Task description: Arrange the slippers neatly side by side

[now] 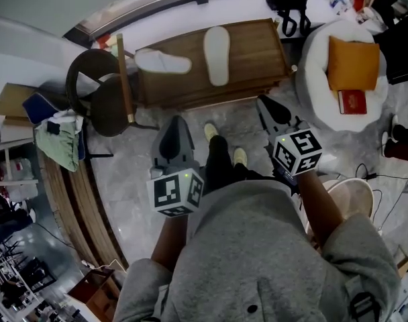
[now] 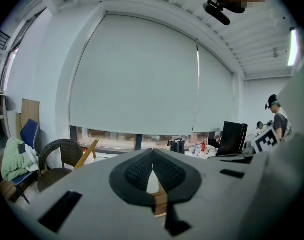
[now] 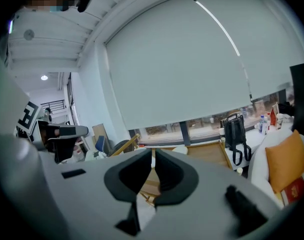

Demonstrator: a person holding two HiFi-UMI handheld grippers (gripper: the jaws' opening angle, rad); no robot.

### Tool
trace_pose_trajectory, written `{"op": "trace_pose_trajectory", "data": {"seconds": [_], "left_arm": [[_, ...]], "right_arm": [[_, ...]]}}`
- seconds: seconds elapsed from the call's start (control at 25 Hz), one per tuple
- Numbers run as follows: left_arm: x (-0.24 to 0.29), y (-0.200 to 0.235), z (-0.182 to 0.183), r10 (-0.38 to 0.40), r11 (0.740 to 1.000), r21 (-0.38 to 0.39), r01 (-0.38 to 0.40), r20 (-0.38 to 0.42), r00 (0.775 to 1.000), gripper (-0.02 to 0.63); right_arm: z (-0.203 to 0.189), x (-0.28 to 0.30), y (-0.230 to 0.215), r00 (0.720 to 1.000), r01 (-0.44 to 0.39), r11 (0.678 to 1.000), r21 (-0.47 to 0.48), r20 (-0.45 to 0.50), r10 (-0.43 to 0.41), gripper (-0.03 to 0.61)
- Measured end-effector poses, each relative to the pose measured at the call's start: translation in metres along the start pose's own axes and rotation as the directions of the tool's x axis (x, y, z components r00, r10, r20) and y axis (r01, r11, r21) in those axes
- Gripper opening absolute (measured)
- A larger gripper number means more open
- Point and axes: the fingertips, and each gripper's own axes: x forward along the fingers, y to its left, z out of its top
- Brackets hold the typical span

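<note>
While my head view shows one white slipper (image 1: 162, 62) and its mate (image 1: 217, 54) lying apart, askew, on the wooden table (image 1: 258, 52) at top centre, only the gripper views show my left gripper (image 2: 152, 154) and right gripper (image 3: 153, 155) pressed together, empty.

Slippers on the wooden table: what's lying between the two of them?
Nothing but bare wooden table. The head view shows the crosswise slipper and the lengthwise slipper apart, with plain wood between them.

Both arms forward, left hand-held gripper (image 1: 175, 127) and right hand-held gripper (image 1: 267, 106), jaws together, empty
</note>
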Motion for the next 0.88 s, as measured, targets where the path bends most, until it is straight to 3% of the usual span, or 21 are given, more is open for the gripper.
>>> {"op": "trace_pose_trajectory", "data": {"seconds": [0.4,0.88], "left_arm": [[0.063,0.045,0.003,-0.010,0.999,-0.037,0.008,-0.054,0.999,0.015],[0.133,0.081,-0.003,-0.048,0.999,-0.028,0.045,-0.126,0.991,0.015]], "right_arm": [[-0.005,0.072,-0.017,0.997,-0.009,0.993,0.121,-0.077,0.018,0.035],[-0.032,0.140,-0.043,0.979,0.044,0.983,0.181,-0.203,-0.006,0.042]]}}
